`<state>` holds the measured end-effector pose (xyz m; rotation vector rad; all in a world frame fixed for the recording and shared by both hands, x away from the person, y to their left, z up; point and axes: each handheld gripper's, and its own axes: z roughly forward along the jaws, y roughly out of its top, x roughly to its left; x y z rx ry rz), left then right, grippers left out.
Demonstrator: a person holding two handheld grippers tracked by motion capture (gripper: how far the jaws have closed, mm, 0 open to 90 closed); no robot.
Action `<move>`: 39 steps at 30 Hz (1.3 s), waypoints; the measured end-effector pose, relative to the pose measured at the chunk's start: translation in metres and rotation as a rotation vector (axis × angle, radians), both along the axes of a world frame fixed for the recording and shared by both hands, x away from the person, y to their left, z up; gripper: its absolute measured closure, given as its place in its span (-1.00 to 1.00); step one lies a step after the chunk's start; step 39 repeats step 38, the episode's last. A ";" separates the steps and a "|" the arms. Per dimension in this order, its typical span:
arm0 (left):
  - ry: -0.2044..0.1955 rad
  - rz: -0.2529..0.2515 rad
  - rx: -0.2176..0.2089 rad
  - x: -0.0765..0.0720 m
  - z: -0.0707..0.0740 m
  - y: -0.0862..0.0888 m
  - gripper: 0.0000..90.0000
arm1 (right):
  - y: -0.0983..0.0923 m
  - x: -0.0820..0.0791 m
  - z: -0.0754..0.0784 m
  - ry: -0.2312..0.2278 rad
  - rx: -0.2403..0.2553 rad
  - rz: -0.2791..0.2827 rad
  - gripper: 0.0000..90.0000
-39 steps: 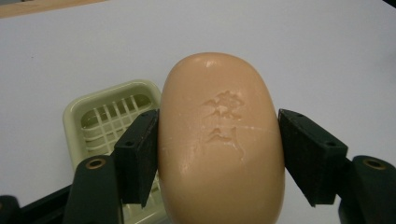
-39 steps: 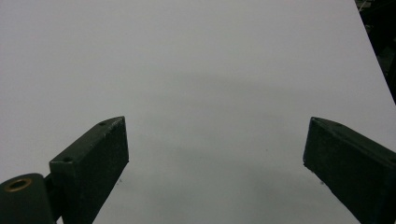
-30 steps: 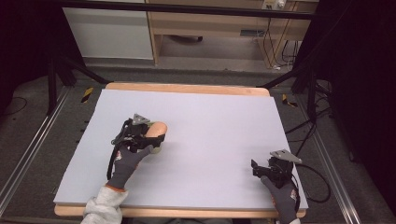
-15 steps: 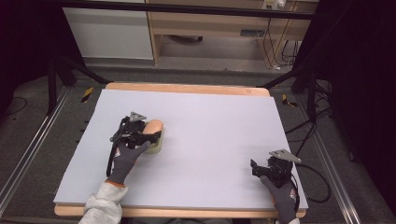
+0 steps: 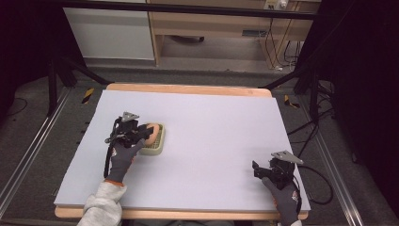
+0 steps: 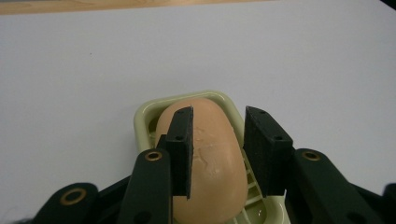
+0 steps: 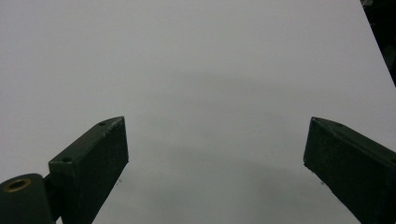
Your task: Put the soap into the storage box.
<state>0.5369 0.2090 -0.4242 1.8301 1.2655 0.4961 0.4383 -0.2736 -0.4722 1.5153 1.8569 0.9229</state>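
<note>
White tabletop (image 5: 211, 141): my left gripper (image 6: 217, 154) has just closed on the soap bar (image 6: 210, 154), apparently seated in its green dish (image 6: 144, 116); next, lift. Right gripper (image 7: 215, 154) gapes idle, well apart from the dish.

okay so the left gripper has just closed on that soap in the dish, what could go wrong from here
The left gripper has just closed its jaws on the rounded bar of soap, which looks smooth, so it may squirt out as it is lifted.

The light soap dish could stick to the bar and rise or slide across the table.

The right gripper stands open and apart, so nothing steadies the dish.
</note>
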 end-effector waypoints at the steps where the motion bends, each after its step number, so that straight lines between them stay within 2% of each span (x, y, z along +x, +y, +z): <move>1: -0.005 0.001 -0.002 -0.001 0.001 0.001 0.36 | 0.000 0.000 0.000 0.003 0.001 0.000 -0.85; 7: -0.013 -0.007 -0.003 -0.004 0.003 0.004 0.23 | 0.000 0.000 0.000 0.001 -0.001 -0.003 -0.85; 8: -0.019 -0.006 0.008 -0.004 0.003 0.004 0.17 | 0.000 -0.001 0.000 0.002 -0.003 -0.004 -0.85; 9: -0.020 -0.010 0.023 -0.005 0.003 0.006 0.01 | 0.000 -0.001 0.000 0.003 -0.004 -0.006 -0.85; 10: -0.020 -0.010 0.023 -0.005 0.003 0.006 -0.08 | 0.000 -0.001 0.000 0.003 -0.004 -0.006 -0.85; 11: -0.018 -0.012 0.033 -0.005 0.002 0.007 -0.08 | 0.000 -0.001 -0.001 0.003 -0.006 -0.004 -0.85; 13: -0.012 -0.012 0.061 -0.007 -0.002 0.011 -0.28 | 0.001 -0.001 -0.001 0.005 -0.006 -0.007 -0.85; 18: 0.004 -0.006 0.076 -0.014 -0.005 0.023 -0.46 | 0.001 -0.001 -0.001 -0.001 -0.011 -0.008 -0.86; 19: 0.008 -0.001 0.080 -0.022 -0.009 0.030 -0.48 | 0.000 -0.002 -0.001 -0.002 -0.009 -0.012 -0.86; 20: 0.008 -0.001 0.080 -0.022 -0.009 0.030 -0.50 | 0.000 -0.002 -0.001 -0.002 -0.009 -0.012 -0.86; 21: 0.021 0.000 0.108 -0.030 -0.014 0.037 -0.51 | 0.000 -0.002 -0.001 -0.005 -0.007 -0.019 -0.87; 27: 0.038 0.024 0.096 -0.050 -0.026 0.056 -0.52 | -0.001 -0.002 -0.001 -0.005 -0.008 -0.029 -0.87; 30: 0.058 0.025 0.110 -0.064 -0.035 0.064 -0.52 | -0.003 -0.001 -0.001 -0.003 -0.009 -0.033 -0.87; 32: 0.073 0.023 0.139 -0.071 -0.043 0.070 -0.52 | -0.004 -0.001 -0.001 0.001 -0.010 -0.035 -0.87; 35: 0.077 0.040 0.154 -0.078 -0.047 0.075 -0.52 | -0.009 0.000 -0.001 -0.002 -0.014 -0.039 -0.87; 39: 0.073 0.039 0.164 -0.077 -0.048 0.075 -0.53 | -0.011 0.000 -0.001 0.001 -0.015 -0.037 -0.88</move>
